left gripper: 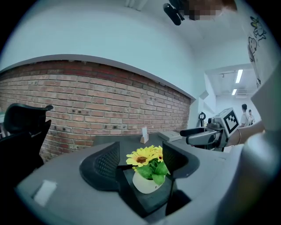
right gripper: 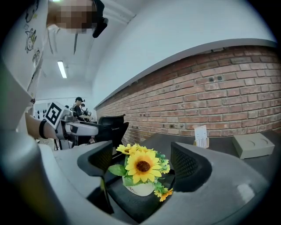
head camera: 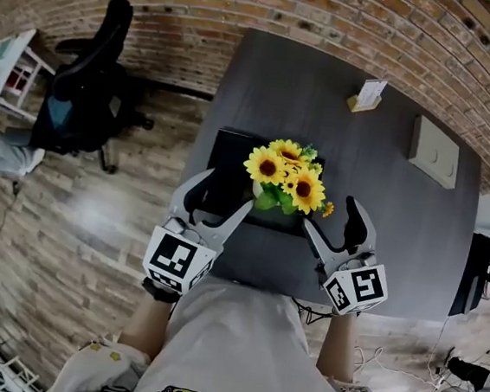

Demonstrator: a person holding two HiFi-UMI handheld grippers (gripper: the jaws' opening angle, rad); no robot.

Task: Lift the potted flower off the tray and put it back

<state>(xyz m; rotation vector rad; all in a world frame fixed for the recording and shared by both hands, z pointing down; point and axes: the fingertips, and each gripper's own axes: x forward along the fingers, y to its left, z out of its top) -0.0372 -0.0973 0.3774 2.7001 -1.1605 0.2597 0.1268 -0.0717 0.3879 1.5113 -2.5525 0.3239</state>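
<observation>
Seemingly light; the stiff pot (left gripper: 145, 183), not soft flowers (head camera: 286, 176), is best gripped. Left gripper (head camera: 220, 199) at seven o'clock, right gripper (head camera: 330, 215) at five: both held spread.

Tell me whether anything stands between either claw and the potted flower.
Nothing visible does. The potted flower stands on the tray; the left claw and right claw, both open, face it from either side with only bare tray between.

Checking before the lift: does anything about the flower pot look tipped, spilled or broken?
Nothing stands out. The potted flower stands upright on the tray, nothing spilled around it; left gripper and right gripper sit open either side of it.
</observation>
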